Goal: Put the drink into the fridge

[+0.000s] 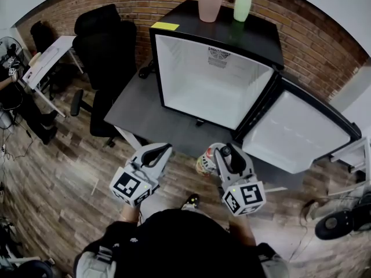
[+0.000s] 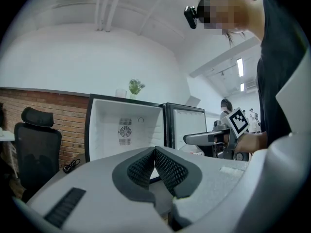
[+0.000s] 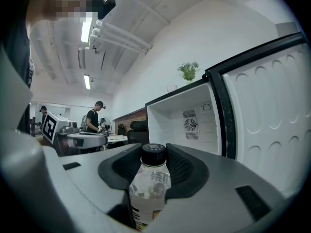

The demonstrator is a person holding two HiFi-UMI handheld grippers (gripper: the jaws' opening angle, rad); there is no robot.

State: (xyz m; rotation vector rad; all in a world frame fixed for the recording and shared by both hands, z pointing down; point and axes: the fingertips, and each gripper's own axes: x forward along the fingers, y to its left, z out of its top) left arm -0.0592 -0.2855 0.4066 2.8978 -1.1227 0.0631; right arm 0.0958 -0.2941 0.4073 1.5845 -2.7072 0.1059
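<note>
A small black fridge [image 1: 174, 45] stands on a low dark table, its door [image 1: 295, 135] swung wide to the right and its white inside empty. My right gripper [image 1: 223, 154] is shut on a clear drink bottle [image 1: 204, 162] with a black cap [image 3: 153, 153] and a colourful label, held in front of the table's near edge, below the fridge opening. In the right gripper view the bottle [image 3: 148, 188] stands upright between the pads. My left gripper [image 1: 160, 153] hangs beside it to the left, jaws closed together with nothing in them [image 2: 154, 155].
A pink cup [image 1: 209, 6] and a green vase [image 1: 243, 4] with a plant sit on the fridge top. A black office chair [image 1: 104, 57] stands left of the table. A fan [image 1: 336, 223] and cables lie on the wooden floor at right. People work at desks behind.
</note>
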